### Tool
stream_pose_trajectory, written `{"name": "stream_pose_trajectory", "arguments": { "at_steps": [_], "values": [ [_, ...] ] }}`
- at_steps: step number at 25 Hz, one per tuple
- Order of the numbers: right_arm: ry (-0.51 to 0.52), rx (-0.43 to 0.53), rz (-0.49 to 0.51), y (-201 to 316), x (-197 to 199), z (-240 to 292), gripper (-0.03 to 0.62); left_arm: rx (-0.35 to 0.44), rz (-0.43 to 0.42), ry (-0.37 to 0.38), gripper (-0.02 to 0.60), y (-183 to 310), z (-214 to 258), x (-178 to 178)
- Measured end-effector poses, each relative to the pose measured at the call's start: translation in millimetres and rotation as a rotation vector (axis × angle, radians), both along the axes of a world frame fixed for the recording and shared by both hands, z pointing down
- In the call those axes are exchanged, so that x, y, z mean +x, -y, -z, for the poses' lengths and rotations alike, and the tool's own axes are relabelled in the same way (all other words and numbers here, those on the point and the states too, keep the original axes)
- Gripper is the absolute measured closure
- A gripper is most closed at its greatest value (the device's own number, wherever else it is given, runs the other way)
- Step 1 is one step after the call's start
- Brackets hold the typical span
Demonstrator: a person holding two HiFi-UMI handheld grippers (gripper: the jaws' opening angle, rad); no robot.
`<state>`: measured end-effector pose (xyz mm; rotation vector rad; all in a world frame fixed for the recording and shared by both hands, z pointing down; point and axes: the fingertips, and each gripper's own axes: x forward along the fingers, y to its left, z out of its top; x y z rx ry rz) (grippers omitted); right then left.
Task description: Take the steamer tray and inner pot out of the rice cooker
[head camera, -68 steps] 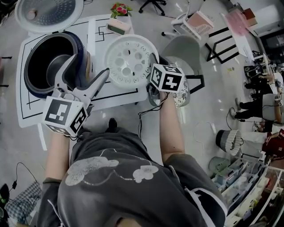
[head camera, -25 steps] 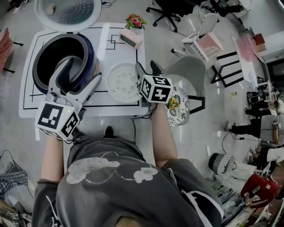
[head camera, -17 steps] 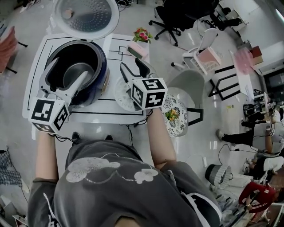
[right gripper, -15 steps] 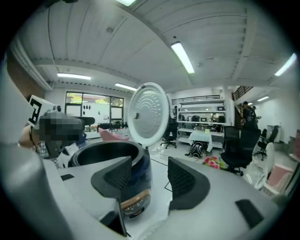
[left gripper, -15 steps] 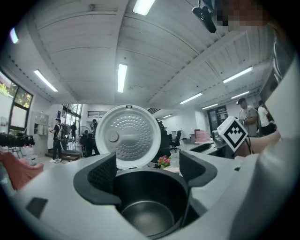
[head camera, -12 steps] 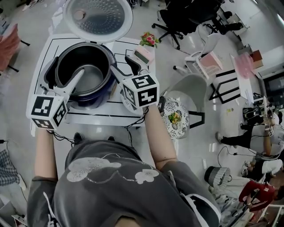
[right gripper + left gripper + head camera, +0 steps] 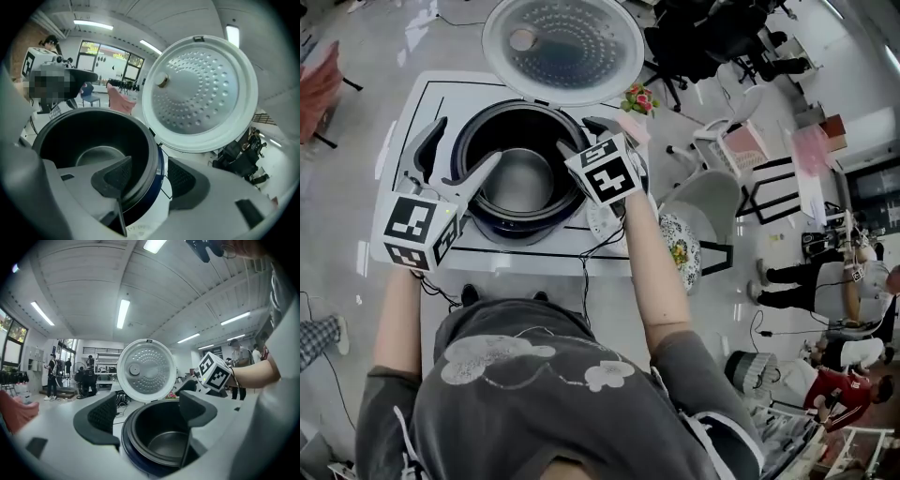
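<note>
**Both Tools Open at the Cooker Rim**

The left tool point(image 7: 469, 141) was held open astride the left rim of the rice cooker point(image 7: 492, 223). The inner pot point(image 7: 521, 178) was seated inside the cooker, mid-surface point(image 7: 534, 265), under the raised lid point(image 7: 563, 47). The right tool point(image 7: 581, 134) was spread across the pot's right rim, with nothing gripped.

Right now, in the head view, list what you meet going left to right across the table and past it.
left gripper → inner pot → right gripper → flowers → grey chair
</note>
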<state>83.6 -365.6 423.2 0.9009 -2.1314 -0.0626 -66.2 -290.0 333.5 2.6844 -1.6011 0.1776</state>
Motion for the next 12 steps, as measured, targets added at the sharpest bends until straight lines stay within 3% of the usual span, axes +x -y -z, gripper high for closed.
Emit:
{"name": "stream_pose_trajectory", "arguments": {
  "at_steps": [5,12],
  "values": [
    [-0.177,0.021,-0.048,5.5,-3.2,-10.2,0.347,-0.007,-0.045,-0.021,0.169,6.0,-1.3,-8.4],
    [-0.296,0.027,-0.147,14.1,2.6,-24.7,0.419,-0.014,-0.093,-0.033,0.169,9.8,-7.5,-15.4]
  ]
}}
